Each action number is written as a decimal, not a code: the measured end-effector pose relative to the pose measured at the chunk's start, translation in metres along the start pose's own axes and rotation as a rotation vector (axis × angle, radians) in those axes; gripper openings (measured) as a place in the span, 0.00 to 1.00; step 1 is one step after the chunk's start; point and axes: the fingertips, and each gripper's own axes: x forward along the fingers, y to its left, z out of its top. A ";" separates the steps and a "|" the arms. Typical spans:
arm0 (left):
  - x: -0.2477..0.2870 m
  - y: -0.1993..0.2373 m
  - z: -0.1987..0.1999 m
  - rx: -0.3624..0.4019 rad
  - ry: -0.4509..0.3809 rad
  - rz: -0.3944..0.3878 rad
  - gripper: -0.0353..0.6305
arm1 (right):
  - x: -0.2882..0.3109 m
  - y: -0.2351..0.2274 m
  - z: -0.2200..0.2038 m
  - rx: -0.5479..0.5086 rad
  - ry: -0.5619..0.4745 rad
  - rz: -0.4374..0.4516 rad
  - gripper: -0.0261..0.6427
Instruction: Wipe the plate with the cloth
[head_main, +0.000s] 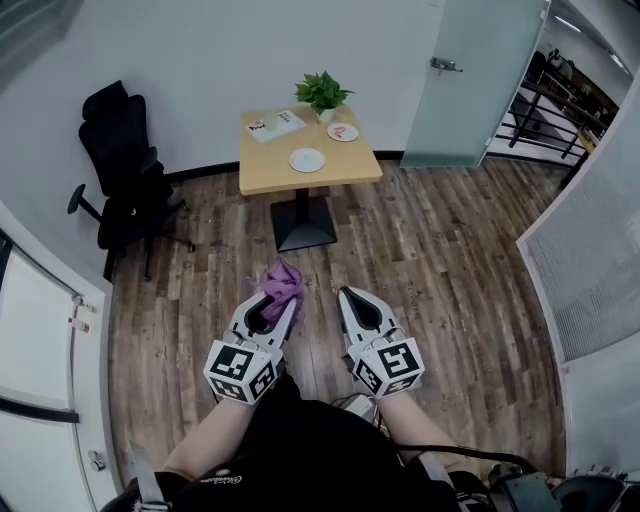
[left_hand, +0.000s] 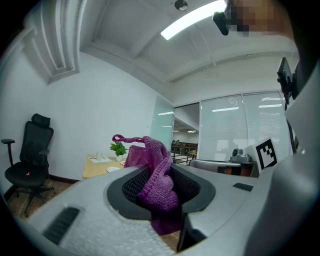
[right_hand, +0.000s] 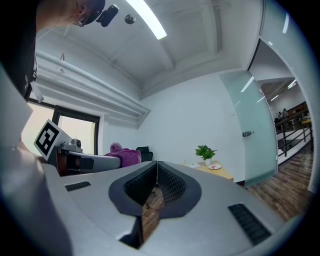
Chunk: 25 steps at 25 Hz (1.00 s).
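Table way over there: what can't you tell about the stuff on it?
White plate, head view: too small to tell clean or dirty.
Second plate, head view: red marks too small to identify.
Table, left gripper view: partly hidden behind the purple cloth.

Ahead of me, the wooden table (head_main: 265, 165) carries a potted plant (head_main: 322, 96) at its far edge. Left of the plant: paper sheet (head_main: 277, 124). Just right: patterned plate (head_main: 343, 132). Nearer me: white plate (head_main: 307, 160).

The plate (head_main: 307, 159) lies on the table (head_main: 268, 175), chair (head_main: 125, 170) leftward.
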 end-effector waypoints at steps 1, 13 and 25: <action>0.003 0.003 0.000 -0.003 0.000 0.002 0.22 | 0.003 -0.002 -0.001 -0.001 0.003 0.001 0.05; 0.064 0.068 0.006 -0.027 0.010 -0.010 0.22 | 0.082 -0.036 -0.004 -0.012 0.047 -0.008 0.05; 0.137 0.205 0.042 -0.021 0.007 -0.060 0.22 | 0.241 -0.053 0.010 -0.031 0.054 -0.030 0.05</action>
